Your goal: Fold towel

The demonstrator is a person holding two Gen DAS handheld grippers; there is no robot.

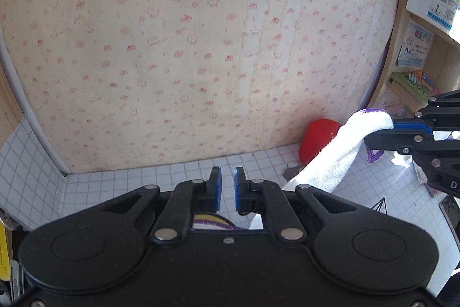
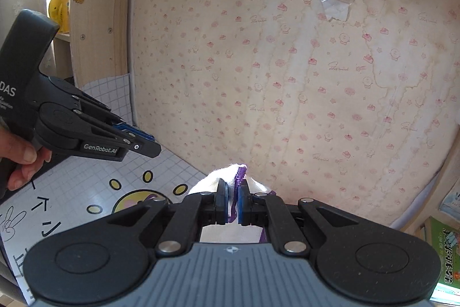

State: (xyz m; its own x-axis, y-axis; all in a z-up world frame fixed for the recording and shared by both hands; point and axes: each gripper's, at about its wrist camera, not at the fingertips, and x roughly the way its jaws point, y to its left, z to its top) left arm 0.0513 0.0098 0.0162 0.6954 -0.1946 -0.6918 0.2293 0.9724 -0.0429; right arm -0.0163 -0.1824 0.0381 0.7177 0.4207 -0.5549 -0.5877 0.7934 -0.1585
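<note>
1. Right claw (image 2: pixel 232 203) is clamped on the towel (image 1: pixel 330 160) at its purple-trimmed edge, pads nearly together with cloth between them. In the left wrist view it holds that end lifted, and the white cloth slopes down from it toward the desk (image 1: pixel 143 180).
2. Left claw (image 1: pixel 227 189) has a narrow gap between its blue pads and nothing in it. It hovers over the grid-patterned desk, just beside the hanging cloth. A striped bit of fabric shows under its body – I cannot tell whether that is part of the same towel.
3. How many folds the towel already has is hidden, as the lower part runs behind the left claw. This could be an edge being carried over for a fold, or a folded piece being lifted.
4. If a fold is under way, keep the right grip firm. The bite is thin and right on the trim, so my guess is that a jerk could slip it out.
5. Carry the held end low and steady so the hanging part lays flat rather than bunching.
6. The left claw is free to pin or take the opposite edge, so get cloth squarely between the pads before closing.
7. Clutter sits close on the right – a red object (image 1: pixel 316 138) by the patterned mattress (image 1: pixel 187 48) and a shelf (image 1: pixel 425 28) – so keep the swing clear of it.
</note>
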